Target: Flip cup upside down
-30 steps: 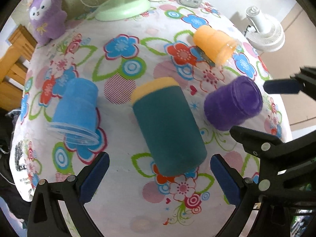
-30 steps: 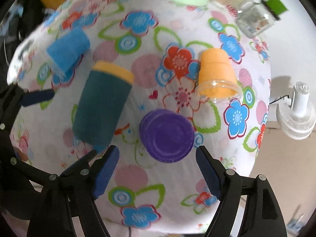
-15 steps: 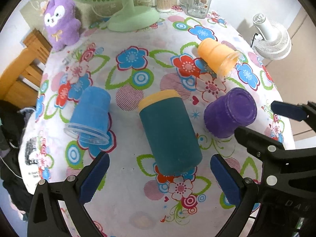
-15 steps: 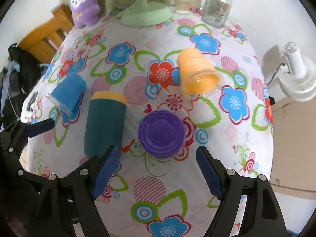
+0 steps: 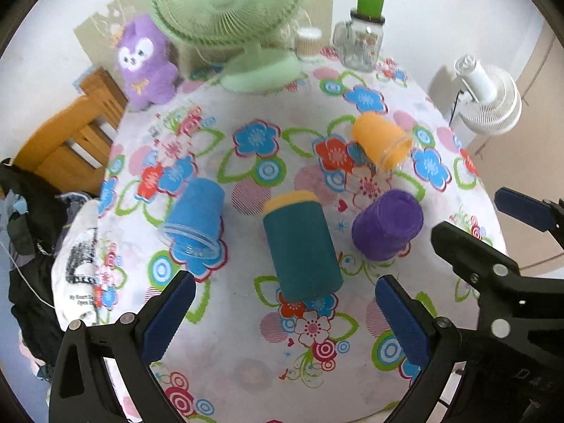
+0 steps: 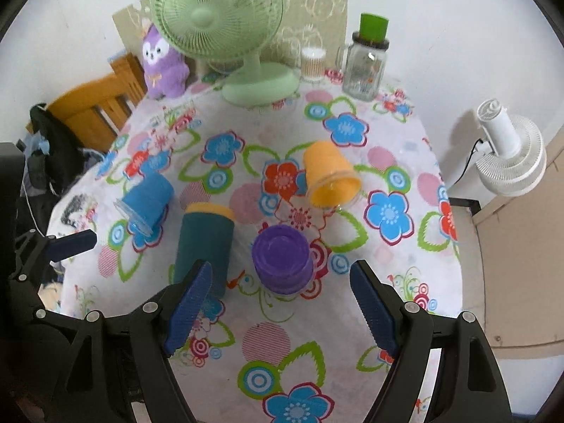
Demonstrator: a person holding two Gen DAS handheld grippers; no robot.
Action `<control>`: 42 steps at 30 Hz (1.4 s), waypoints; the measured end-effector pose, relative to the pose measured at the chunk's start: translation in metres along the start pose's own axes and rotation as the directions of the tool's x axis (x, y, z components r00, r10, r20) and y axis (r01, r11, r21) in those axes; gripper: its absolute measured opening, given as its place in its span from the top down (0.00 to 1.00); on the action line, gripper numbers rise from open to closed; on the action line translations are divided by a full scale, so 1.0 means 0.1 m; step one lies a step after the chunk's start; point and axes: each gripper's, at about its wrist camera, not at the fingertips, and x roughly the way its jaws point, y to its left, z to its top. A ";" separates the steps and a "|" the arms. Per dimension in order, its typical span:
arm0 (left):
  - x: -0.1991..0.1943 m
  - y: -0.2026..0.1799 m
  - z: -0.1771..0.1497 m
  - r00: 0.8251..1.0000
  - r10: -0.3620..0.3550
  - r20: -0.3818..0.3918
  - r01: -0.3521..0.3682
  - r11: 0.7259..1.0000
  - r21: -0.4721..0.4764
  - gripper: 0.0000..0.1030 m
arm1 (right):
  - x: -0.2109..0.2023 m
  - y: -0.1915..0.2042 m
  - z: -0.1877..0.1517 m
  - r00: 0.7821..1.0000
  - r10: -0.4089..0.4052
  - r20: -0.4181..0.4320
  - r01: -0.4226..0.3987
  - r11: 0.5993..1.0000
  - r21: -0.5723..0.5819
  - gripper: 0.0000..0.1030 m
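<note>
Several cups sit on the flowered tablecloth (image 5: 246,370). The purple cup (image 5: 386,225) (image 6: 282,259) stands upside down. The teal cup with a yellow base (image 5: 299,243) (image 6: 206,245) also stands upside down. The blue cup (image 5: 195,222) (image 6: 146,201) and the orange cup (image 5: 380,144) (image 6: 329,176) lie on their sides. My left gripper (image 5: 282,317) is open and empty, just in front of the teal cup. My right gripper (image 6: 282,303) is open and empty, just in front of the purple cup.
A green fan (image 5: 246,14), a purple plush toy (image 5: 144,60), a glass jar with a green lid (image 5: 363,38) and a small container (image 5: 306,44) stand along the table's far edge. A white fan (image 5: 490,98) stands off to the right, a wooden chair (image 5: 67,141) to the left.
Both grippers have pulled back and up from the cups, so more of the table shows. The purple cup stands free between the open right fingers. The cups have not moved.
</note>
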 end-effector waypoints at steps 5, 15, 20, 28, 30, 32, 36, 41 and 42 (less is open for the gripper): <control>-0.25 0.06 -0.03 0.999 0.017 0.045 -0.015 0.999 -0.039 0.00 | -0.33 0.01 -0.02 0.997 -0.024 0.071 0.024 1.000 -0.002 0.19; -0.69 0.12 -0.14 0.992 0.042 0.120 -0.033 0.996 -0.081 0.00 | -0.72 0.01 -0.09 0.992 -0.027 0.127 0.021 0.999 0.048 0.19; -0.88 0.17 -0.18 0.988 0.037 0.153 -0.020 0.993 -0.115 0.00 | -0.93 0.01 -0.13 0.984 -0.016 0.177 0.004 0.997 0.071 0.19; -1.02 0.28 -0.22 0.985 0.005 0.172 0.033 0.976 -0.216 0.00 | -1.07 -0.04 -0.19 0.981 -0.047 0.191 0.031 0.996 0.082 0.19; -1.04 0.26 -0.23 0.983 0.007 0.181 0.032 0.977 -0.211 0.00 | -1.06 -0.05 -0.22 0.982 -0.038 0.183 0.022 0.996 0.087 0.19; -1.05 0.24 -0.24 0.983 0.006 0.184 0.031 0.979 -0.202 0.00 | -1.06 -0.04 -0.22 0.984 -0.033 0.177 0.017 0.996 0.090 0.19; -1.03 0.21 -0.25 0.983 0.022 0.180 0.013 0.982 -0.189 0.00 | -1.06 -0.03 -0.24 0.984 -0.030 0.177 0.015 0.996 0.088 0.19; -1.01 0.19 -0.25 0.983 0.033 0.182 0.000 0.984 -0.180 0.00 | -1.06 -0.02 -0.25 0.984 -0.034 0.173 0.019 0.996 0.091 0.19; -1.02 0.20 -0.25 0.982 0.032 0.185 0.003 0.983 -0.182 0.00 | -1.06 -0.02 -0.25 0.985 -0.035 0.172 0.019 0.996 0.092 0.19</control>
